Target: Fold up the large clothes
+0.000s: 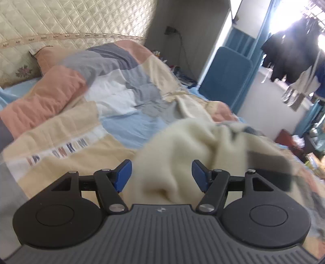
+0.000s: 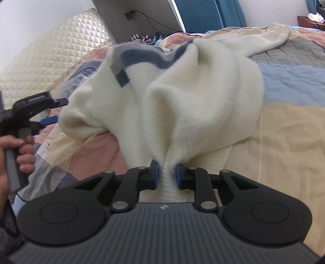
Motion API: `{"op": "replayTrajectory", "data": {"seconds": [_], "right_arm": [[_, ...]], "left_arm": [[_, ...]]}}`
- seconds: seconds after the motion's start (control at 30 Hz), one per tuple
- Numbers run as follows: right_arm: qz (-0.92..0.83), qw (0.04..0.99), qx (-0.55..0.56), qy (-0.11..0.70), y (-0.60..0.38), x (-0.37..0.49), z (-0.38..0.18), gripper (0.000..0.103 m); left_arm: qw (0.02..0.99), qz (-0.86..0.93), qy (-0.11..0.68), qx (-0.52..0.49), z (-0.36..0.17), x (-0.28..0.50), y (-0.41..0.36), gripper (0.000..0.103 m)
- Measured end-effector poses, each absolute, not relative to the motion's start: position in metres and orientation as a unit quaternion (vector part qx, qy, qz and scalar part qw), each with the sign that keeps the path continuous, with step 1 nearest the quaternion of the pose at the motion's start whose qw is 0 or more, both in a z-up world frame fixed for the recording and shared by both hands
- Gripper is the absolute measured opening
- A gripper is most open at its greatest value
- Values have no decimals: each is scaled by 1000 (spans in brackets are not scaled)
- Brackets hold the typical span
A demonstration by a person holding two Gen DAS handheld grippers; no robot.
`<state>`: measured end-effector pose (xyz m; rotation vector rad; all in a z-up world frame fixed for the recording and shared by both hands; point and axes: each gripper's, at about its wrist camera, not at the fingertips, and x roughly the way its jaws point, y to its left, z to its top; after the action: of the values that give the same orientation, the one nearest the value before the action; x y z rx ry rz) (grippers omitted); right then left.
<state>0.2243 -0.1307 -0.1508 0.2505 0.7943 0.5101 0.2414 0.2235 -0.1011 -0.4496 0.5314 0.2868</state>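
Right gripper: the right gripper [image 2: 166, 174] sat at lower centre of the right wrist view, its blue pads [image 2: 154, 172] clamped on a ribbed hem of the cream sweater [image 2: 182, 97].
Sweater: it rose bunched from that pinch toward the middle of the frame, a blue-grey collar band [image 2: 142, 56] at upper centre and one sleeve [image 2: 264, 43] trailing to the upper right across the quilt.
Left gripper: the left gripper [image 1: 161, 175] stood at lower centre of the left wrist view with its jaws spread wide, cream fabric [image 1: 174, 162] lying between them, gripped by neither pad.
Left gripper, other view: it appeared at the left edge [image 2: 43, 112], its tips just beside the sweater's edge, held by a hand [image 2: 18, 154].
Quilt: the patchwork quilt [image 1: 85, 105] covered the bed under everything.
Headboard: a quilted cream headboard [image 1: 71, 18] filled the upper left.
Hanging clothes: dark garments [image 1: 288, 54] hung at the upper right by the bright window.
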Motion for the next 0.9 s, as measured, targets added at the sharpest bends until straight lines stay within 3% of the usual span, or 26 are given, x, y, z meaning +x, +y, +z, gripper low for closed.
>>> {"op": "replayTrajectory", "data": {"seconds": [0.3,0.53,0.6,0.67,0.73,0.77,0.8,0.9], "right_arm": [[251,886,154,357,-132,221,-138,22],[246,888,183,342,-136,223,-131,22],[239,886,191,347,-136,226,-134,22],[233,884,202,351,-136,229,-137,22],[234,884,200,352,-134,230,-138,22],[233,886,192,352,-132,230,-138,22],[230,890,181,350,-131,229,-138,22],[221,895,174,346,-133,228,-137,22]], "left_arm": [[880,-69,345,-319,-126,242,181,70],[822,-79,414,-384,-173,263,181,68],[809,-104,402,-416,-178,266,183,51],[813,-113,401,-407,-176,271,178,43],[821,-122,406,-383,-173,274,168,25],[826,-125,406,-371,-171,276,164,10],[832,-126,402,-361,-167,276,161,4],[862,-130,351,-341,-144,268,166,0]]}}
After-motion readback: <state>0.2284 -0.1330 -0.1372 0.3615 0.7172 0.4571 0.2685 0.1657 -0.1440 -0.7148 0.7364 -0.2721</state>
